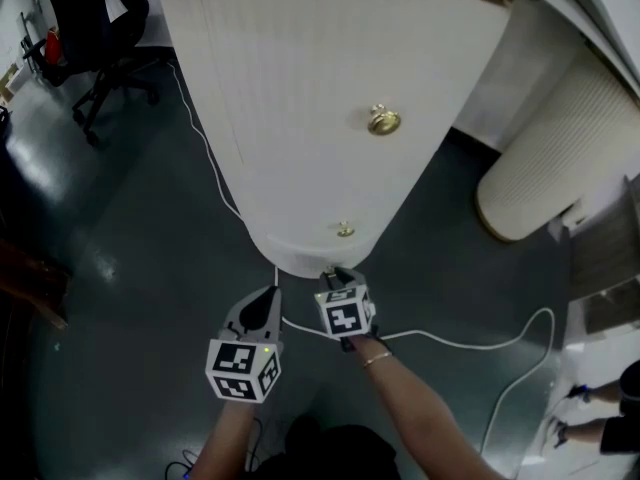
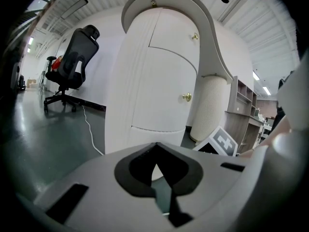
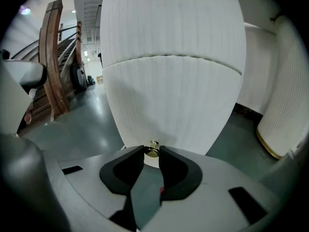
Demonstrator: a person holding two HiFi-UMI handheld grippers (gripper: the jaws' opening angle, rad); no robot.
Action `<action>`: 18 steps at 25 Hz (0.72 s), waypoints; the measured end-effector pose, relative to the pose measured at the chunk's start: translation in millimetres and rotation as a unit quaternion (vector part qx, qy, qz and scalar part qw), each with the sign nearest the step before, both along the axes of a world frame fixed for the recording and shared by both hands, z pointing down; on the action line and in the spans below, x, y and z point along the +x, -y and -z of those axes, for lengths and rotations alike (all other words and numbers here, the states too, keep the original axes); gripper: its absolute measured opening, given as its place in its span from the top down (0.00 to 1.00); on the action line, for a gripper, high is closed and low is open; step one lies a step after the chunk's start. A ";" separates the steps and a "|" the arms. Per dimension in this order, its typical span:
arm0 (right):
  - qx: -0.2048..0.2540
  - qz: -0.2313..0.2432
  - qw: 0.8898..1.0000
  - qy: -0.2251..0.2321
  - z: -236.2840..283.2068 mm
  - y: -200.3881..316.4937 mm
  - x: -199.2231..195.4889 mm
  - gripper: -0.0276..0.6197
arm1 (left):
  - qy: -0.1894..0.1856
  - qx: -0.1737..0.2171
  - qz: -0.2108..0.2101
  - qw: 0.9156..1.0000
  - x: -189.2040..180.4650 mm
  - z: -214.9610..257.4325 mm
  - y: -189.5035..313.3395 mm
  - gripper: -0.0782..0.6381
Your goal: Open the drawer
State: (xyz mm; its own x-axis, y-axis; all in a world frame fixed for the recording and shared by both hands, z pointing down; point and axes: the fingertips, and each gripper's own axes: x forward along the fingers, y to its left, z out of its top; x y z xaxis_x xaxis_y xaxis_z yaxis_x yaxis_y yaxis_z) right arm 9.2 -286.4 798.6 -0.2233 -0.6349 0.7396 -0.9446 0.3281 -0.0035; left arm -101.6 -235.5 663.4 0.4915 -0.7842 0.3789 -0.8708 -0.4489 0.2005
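A white ribbed cabinet [image 1: 320, 88] with a rounded front stands before me. Its bottom drawer [image 3: 169, 105] has a small brass knob [image 3: 152, 149]. My right gripper [image 3: 152, 151] is shut on that knob, one black pad on each side of it. In the head view the right gripper [image 1: 335, 274] touches the cabinet's lowest edge and hides the knob. Two other brass knobs [image 1: 383, 120] sit higher on the front. My left gripper [image 1: 266, 300] hovers just left of the right one, away from the cabinet. Its jaws [image 2: 155, 146] are shut on nothing.
A white cable [image 1: 450, 343] runs across the dark floor under my right arm. A ribbed white column [image 1: 550, 168] stands right of the cabinet. A black office chair [image 1: 95, 18] is at the far left. A wooden stair rail [image 3: 53, 57] rises at the left.
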 end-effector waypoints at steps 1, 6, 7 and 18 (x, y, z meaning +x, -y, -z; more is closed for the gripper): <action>0.001 0.002 1.000 -0.002 0.6 -2.7 0.7 0.81 | 0.000 -0.001 0.001 1.000 -0.3 0.0 0.5 0.89; 0.012 0.010 1.000 -0.008 -1.0 -31.3 5.6 0.81 | -0.001 -0.002 0.000 1.000 3.5 -1.1 0.9 0.89; 0.012 0.013 1.000 -0.008 -0.8 -37.2 6.1 0.81 | -0.001 -0.002 0.000 1.000 5.4 -0.2 0.3 0.89; -0.012 0.023 1.000 -0.003 -1.1 -93.5 10.2 0.81 | 0.008 -0.001 -0.005 1.000 19.4 11.1 -26.2 0.89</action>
State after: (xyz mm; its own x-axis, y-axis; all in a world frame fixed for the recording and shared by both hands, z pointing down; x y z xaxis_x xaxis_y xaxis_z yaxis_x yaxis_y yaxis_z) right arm 19.4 -192.9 799.7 -0.2478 -0.6060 0.7559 -0.9285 0.3713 -0.0067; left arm -82.2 -209.3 652.3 0.4936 -0.7784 0.3877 -0.8691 -0.4581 0.1868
